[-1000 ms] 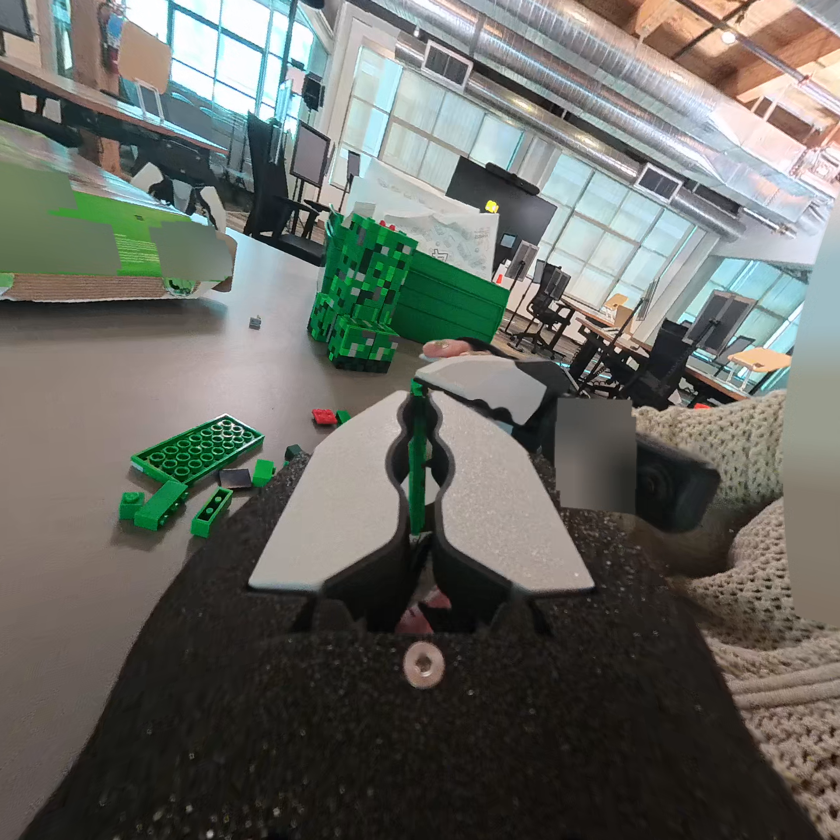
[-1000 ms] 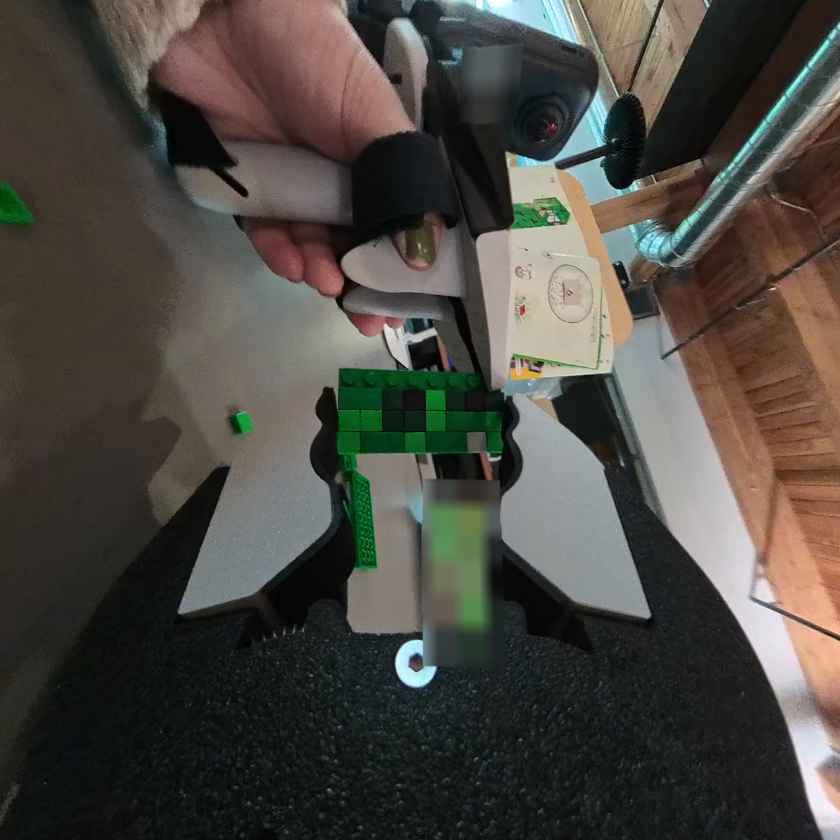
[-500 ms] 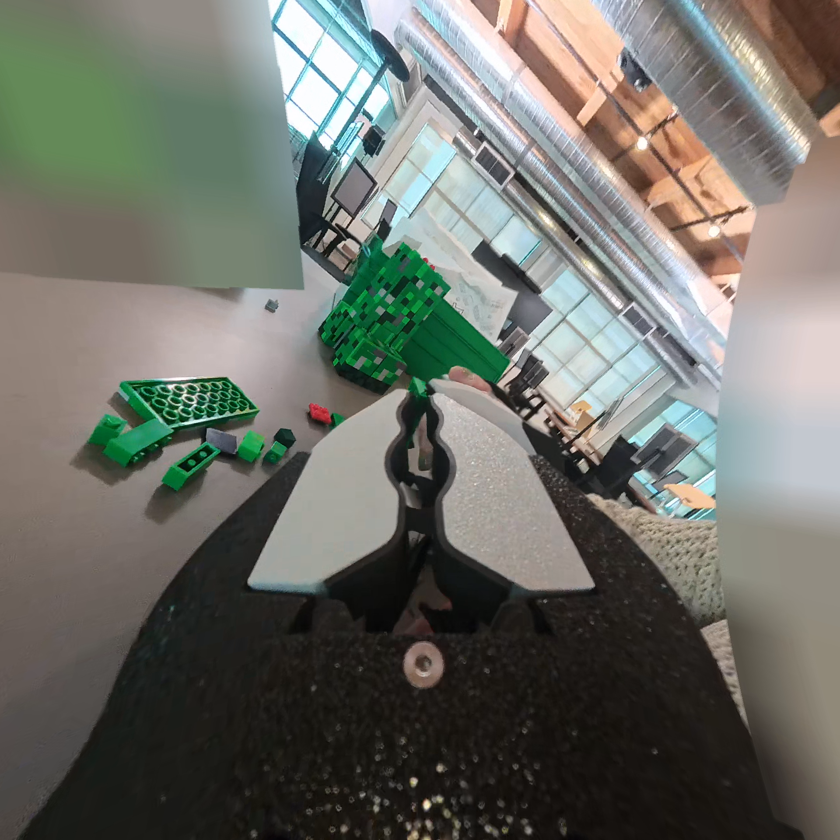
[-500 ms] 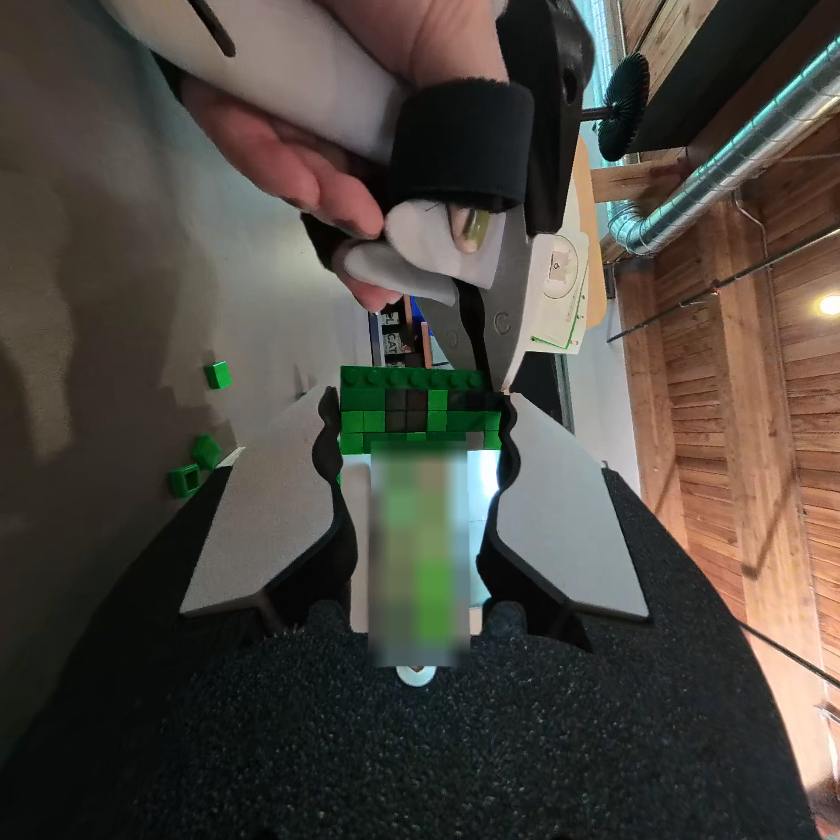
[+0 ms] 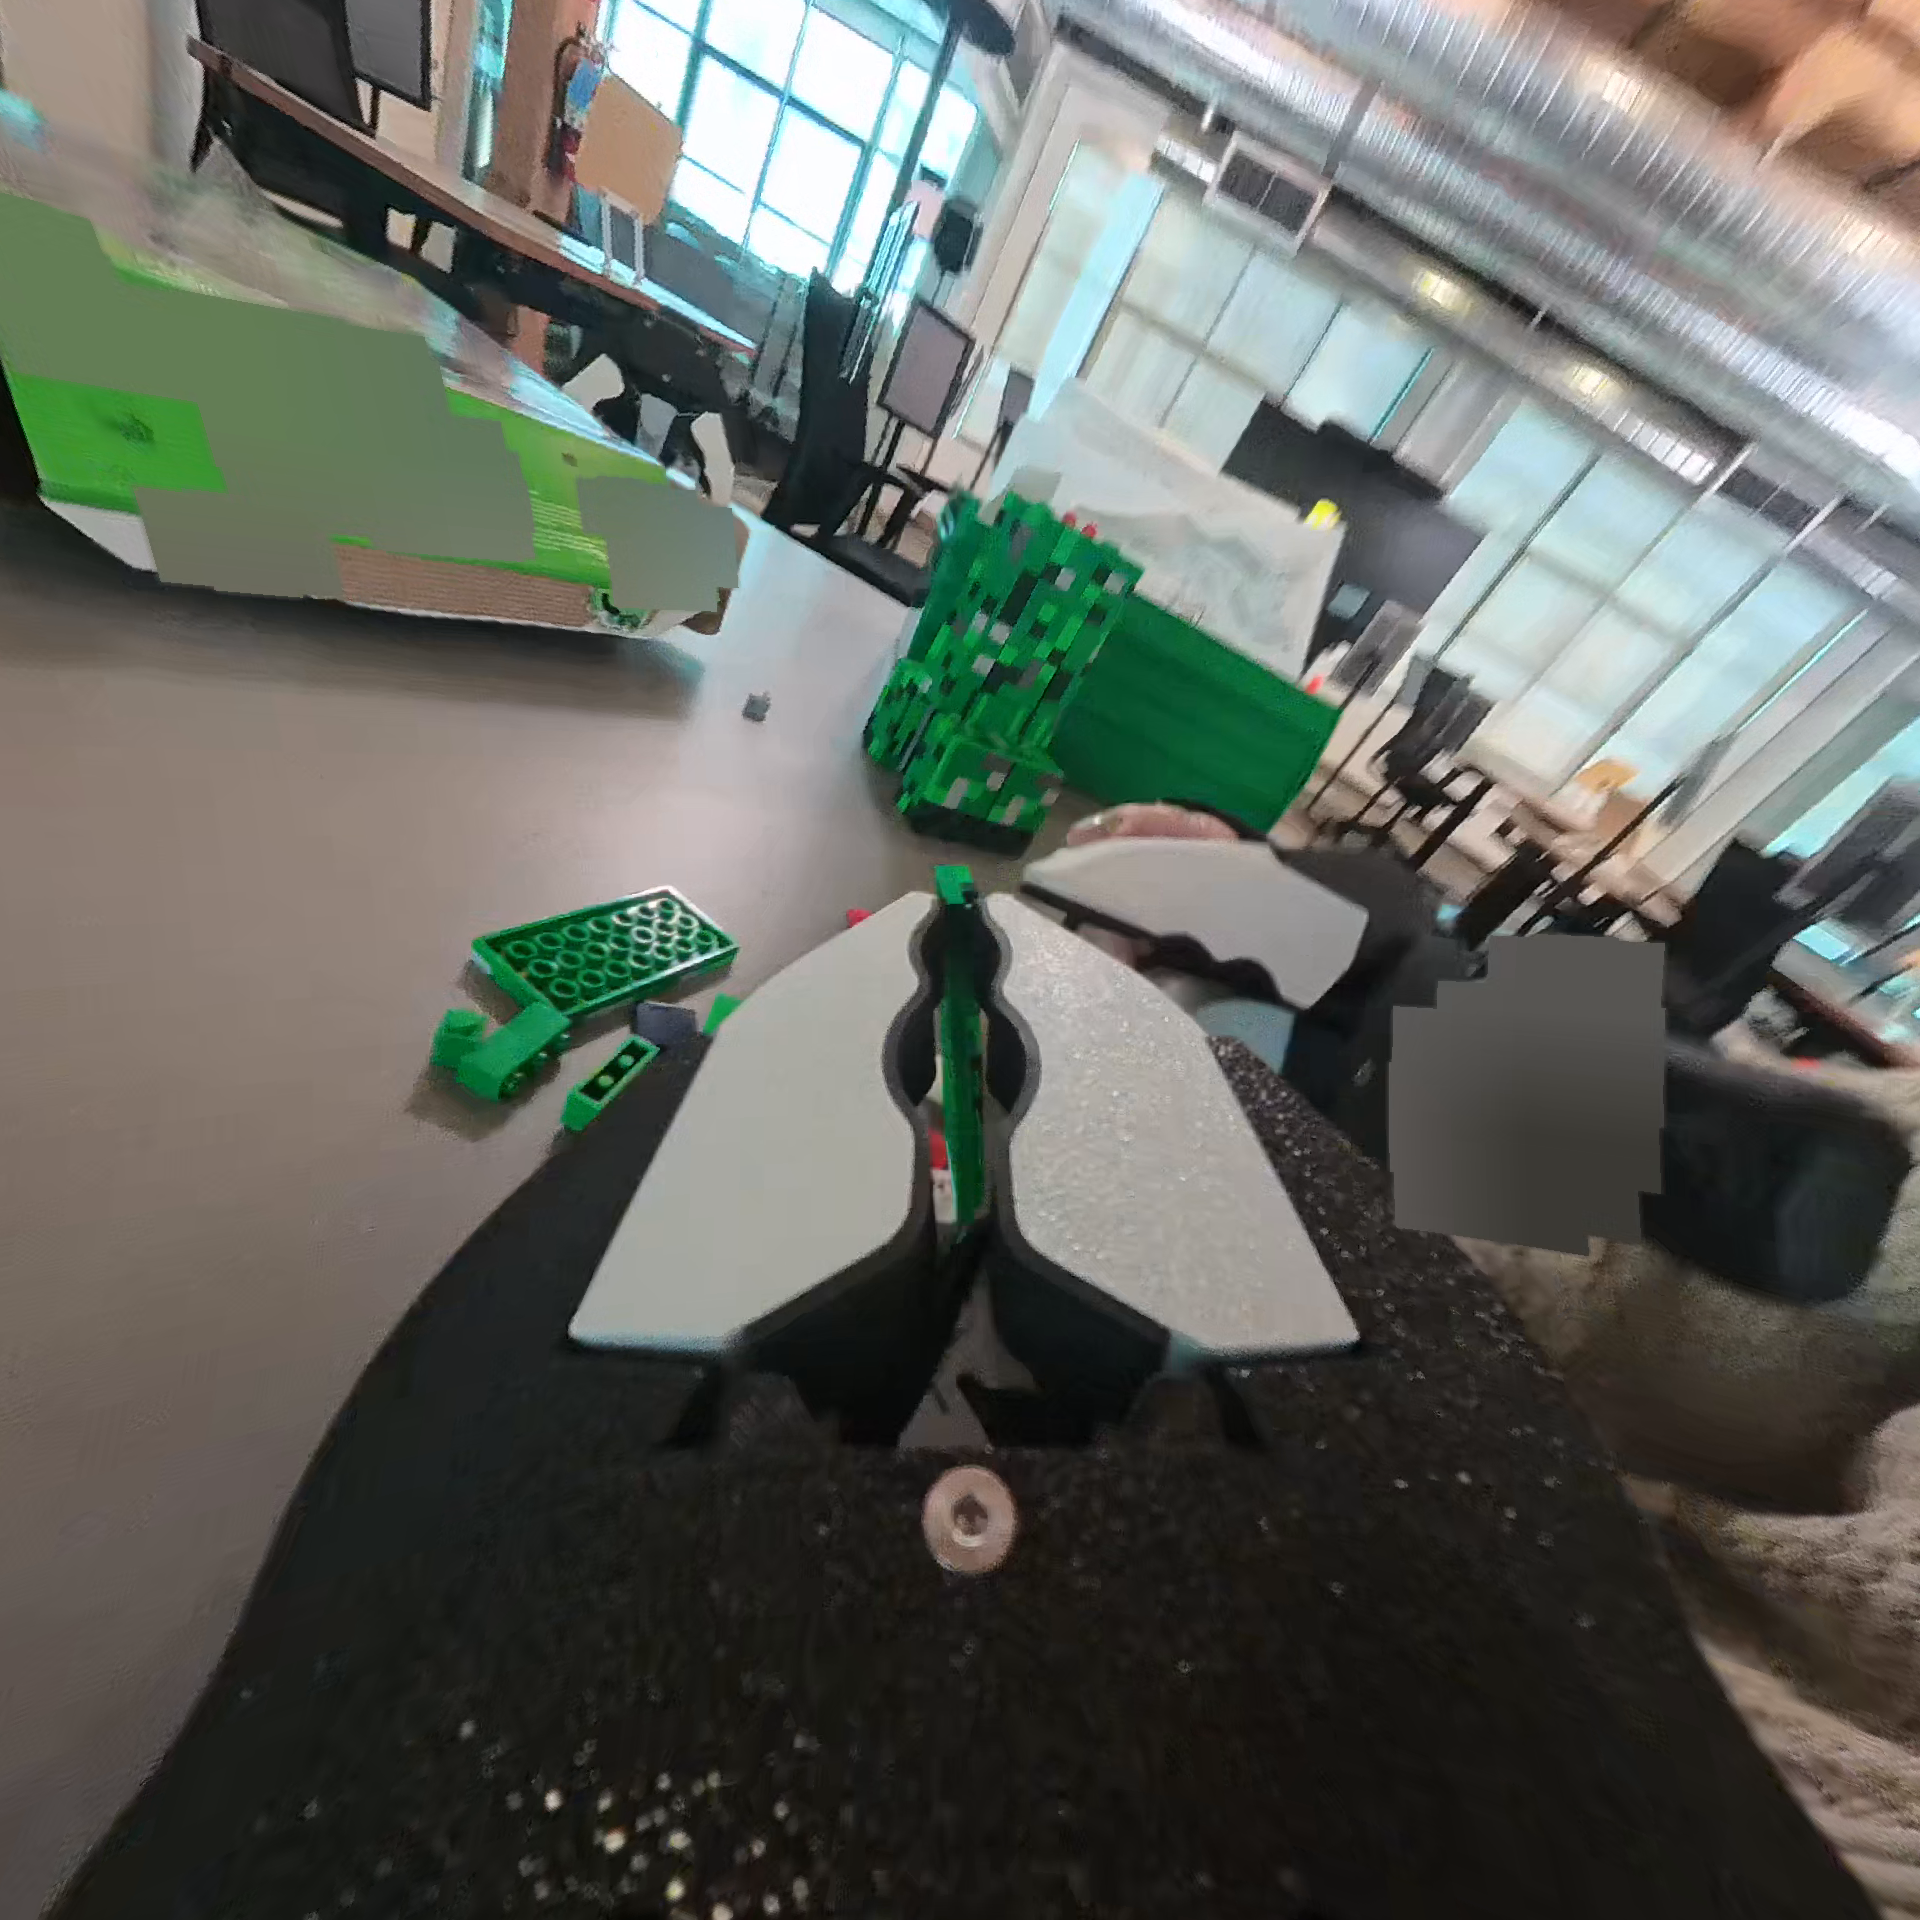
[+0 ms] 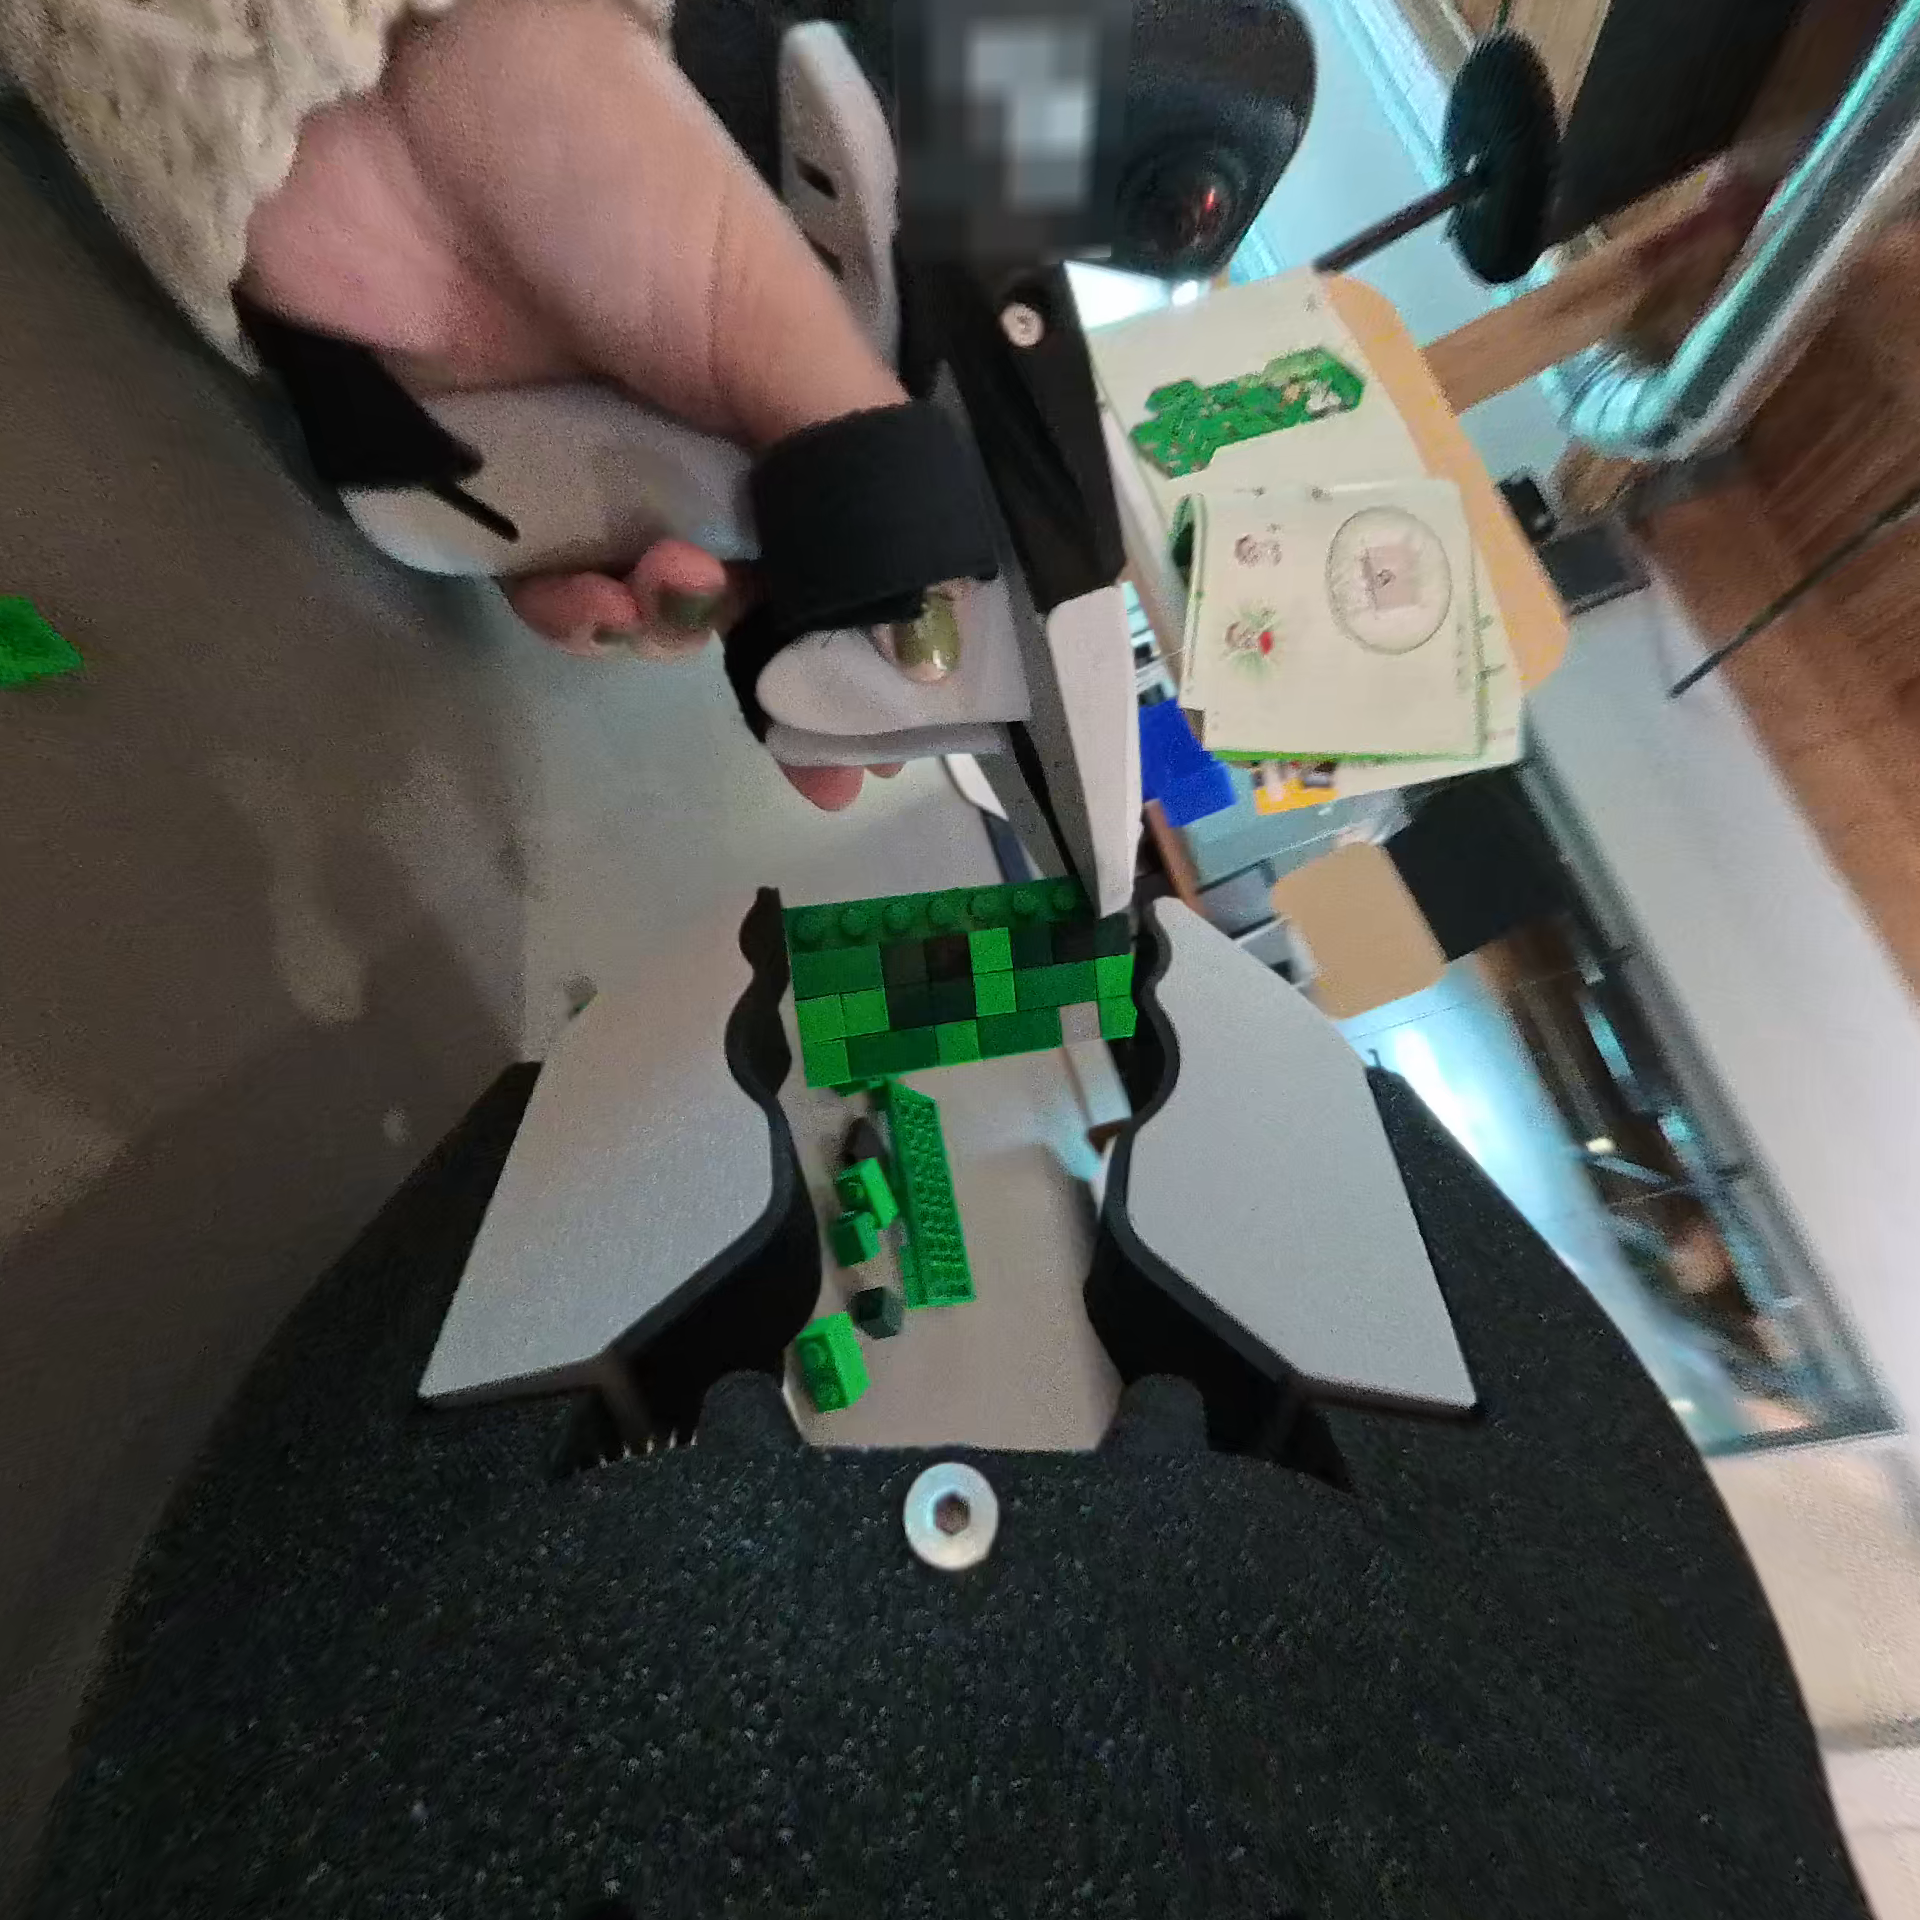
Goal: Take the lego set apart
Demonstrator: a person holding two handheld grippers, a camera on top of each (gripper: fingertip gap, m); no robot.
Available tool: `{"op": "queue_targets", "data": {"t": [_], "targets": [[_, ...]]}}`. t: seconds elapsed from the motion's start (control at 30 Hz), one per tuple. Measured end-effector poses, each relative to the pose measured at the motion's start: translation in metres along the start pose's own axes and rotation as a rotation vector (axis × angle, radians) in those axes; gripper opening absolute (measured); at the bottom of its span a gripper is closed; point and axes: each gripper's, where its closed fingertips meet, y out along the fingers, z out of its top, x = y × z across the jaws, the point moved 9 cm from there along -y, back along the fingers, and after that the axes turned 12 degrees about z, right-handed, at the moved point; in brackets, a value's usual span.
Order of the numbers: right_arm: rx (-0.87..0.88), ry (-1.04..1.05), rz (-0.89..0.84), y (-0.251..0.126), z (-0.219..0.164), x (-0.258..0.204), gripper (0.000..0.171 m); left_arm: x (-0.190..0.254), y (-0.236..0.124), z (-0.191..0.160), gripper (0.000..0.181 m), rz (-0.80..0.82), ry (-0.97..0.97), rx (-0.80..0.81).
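Observation:
A flat panel of green and black lego bricks (image 6: 956, 987) is held above the table by both grippers. My right gripper (image 6: 961, 925) is shut on its two short ends. My left gripper (image 5: 958, 914) is shut on the same panel (image 5: 961, 1039), seen edge-on as a thin green strip between its jaws. In the right wrist view the left gripper's fingers (image 6: 1091, 748) come down from above onto the panel's right end, with a hand around the handle. The tall green pixelated lego figure (image 5: 997, 675) stands farther back on the table.
Loose pieces lie on the grey table (image 5: 260, 883): a green studded plate (image 5: 603, 945), small green bricks (image 5: 499, 1049) and a dark tile (image 5: 665, 1023). They also show below the right gripper (image 6: 930, 1195). A cardboard box (image 5: 447, 592) lies at the far left and a green bin (image 5: 1195, 727) sits behind the figure.
Both grippers tilted upward together and have swung back down, still holding the panel. The loose pieces on the table show under the right gripper again.

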Motion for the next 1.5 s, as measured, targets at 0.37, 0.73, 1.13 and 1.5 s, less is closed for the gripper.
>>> {"op": "queue_targets", "data": {"t": [0.37, 0.73, 1.13, 1.5], "targets": [[-0.022, 0.227, 0.140, 0.002, -0.010, 0.002, 0.050, 0.014, 0.005, -0.007, 0.003, 0.057, 0.467, -0.117], [-0.136, 0.105, -0.029, 0.000, -0.002, 0.008, 0.024, 0.010, 0.006, -0.005, 0.004, -0.050, 0.163, -0.078], [0.011, 0.199, 0.046, -0.007, -0.008, 0.009, 0.036, 0.008, -0.001, 0.000, 0.003, -0.002, 0.353, -0.027], [0.274, 0.445, 0.422, -0.018, -0.017, 0.010, 0.013, 0.022, -0.013, -0.008, 0.004, -0.345, 0.681, 0.028]]}}
